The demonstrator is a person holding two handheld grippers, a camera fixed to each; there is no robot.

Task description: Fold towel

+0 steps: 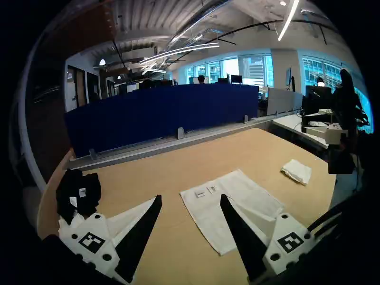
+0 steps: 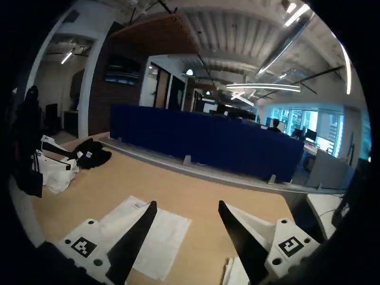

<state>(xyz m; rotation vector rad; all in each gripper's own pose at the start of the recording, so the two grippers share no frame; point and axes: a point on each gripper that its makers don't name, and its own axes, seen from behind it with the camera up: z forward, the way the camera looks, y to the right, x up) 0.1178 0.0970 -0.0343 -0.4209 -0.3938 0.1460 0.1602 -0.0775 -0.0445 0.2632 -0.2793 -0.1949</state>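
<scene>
Presently, the white towel (image 1: 247, 190) is seen spread flat on the wooden table (image 1: 190, 161), at about 5 o'clock in the left gripper view. Its near part is crossed by one finger of the left gripper (image 1: 190, 197), whose jaws are held wide apart with nothing grasped. A small folded white cloth (image 1: 297, 171) is placed at 4 o'clock, well apart from a black garment heap (image 1: 78, 192) at 8 o'clock. In the right gripper view, the right gripper (image 2: 187, 203) is likewise spread wide and empty, and the towel (image 2: 166, 232) is found at 7 o'clock, partly covered by one finger.
</scene>
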